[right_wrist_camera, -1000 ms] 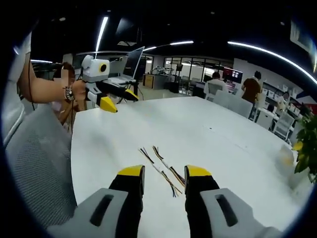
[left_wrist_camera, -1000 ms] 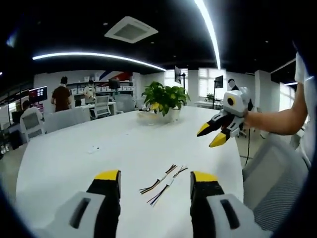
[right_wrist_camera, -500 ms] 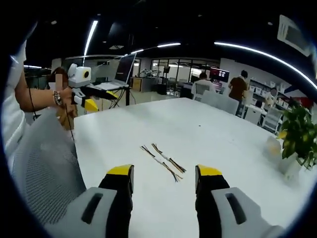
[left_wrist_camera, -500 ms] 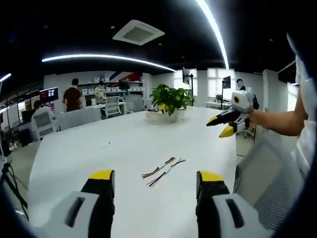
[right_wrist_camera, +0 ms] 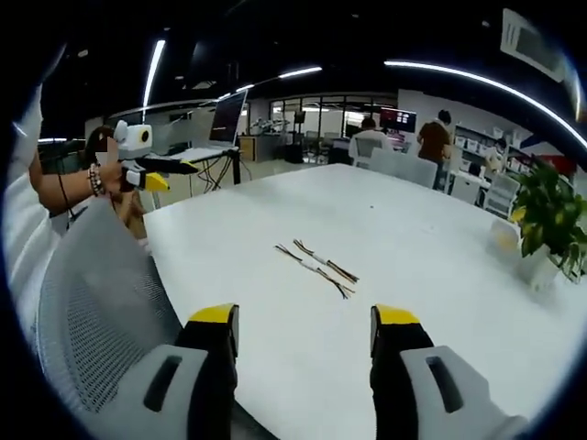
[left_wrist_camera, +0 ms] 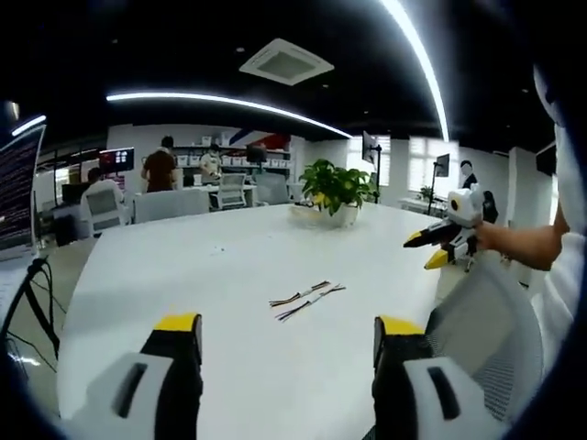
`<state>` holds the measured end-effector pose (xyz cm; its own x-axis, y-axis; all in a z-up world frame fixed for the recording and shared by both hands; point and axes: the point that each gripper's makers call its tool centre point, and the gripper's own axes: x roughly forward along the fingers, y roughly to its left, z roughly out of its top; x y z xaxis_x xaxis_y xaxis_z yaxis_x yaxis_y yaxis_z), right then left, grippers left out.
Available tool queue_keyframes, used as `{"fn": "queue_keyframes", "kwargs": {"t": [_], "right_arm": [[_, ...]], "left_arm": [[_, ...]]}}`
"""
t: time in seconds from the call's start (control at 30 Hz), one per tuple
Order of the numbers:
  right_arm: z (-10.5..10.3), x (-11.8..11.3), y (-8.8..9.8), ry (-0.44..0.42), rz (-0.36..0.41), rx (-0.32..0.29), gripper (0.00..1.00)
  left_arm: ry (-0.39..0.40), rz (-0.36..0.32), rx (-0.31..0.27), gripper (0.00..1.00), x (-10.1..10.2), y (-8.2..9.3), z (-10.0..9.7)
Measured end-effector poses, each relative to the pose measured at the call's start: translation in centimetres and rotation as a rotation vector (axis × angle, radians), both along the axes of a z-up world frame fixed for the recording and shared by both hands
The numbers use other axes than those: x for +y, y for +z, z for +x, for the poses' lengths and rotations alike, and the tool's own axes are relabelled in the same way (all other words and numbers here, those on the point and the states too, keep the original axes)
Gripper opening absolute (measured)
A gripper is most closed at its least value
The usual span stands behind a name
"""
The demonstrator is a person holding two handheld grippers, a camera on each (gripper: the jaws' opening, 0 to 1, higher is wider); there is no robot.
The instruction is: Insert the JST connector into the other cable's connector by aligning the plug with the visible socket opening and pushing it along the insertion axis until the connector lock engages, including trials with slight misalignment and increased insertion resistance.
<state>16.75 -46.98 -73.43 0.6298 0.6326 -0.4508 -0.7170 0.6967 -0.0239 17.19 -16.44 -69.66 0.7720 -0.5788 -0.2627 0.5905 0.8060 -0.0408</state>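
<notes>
Left gripper view: my left tool [left_wrist_camera: 286, 332] has its jaws spread wide and empty, hanging off the near edge of the white tabletop [left_wrist_camera: 183, 275]. At 12 o'clock from it the two cables [left_wrist_camera: 307, 297] lie side by side on the bare surface, well apart from my jaws. My right tool [left_wrist_camera: 429, 249] floats at 2 o'clock over the tabletop's edge, beside the mesh chair back [left_wrist_camera: 486, 339]. From the right gripper view that tool [right_wrist_camera: 306, 321] is also spread and holds nothing, the cables [right_wrist_camera: 318, 264] again at 12 o'clock. Neither connector is picked up yet; I judge both tools are held back and open so I can line up one cable each. A potted plant [left_wrist_camera: 337, 188] sits beyond at 12 o'clock.
</notes>
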Motion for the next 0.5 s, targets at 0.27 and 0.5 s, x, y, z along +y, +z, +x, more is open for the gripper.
{"fn": "queue_keyframes", "kwargs": {"t": [0.27, 0.5], "right_arm": [[-1.3, -0.5, -0.8, -0.002, -0.031, 0.025, 0.55], [-1.6, -0.8, -1.8, -0.018, -0.037, 0.049, 0.56]], "left_arm": [[0.006, -0.018, 0.064, 0.77, 0.7, -1.1, -1.8], [0.010, -0.005, 0.136, 0.78, 1.1, -3.6, -3.0]]}}
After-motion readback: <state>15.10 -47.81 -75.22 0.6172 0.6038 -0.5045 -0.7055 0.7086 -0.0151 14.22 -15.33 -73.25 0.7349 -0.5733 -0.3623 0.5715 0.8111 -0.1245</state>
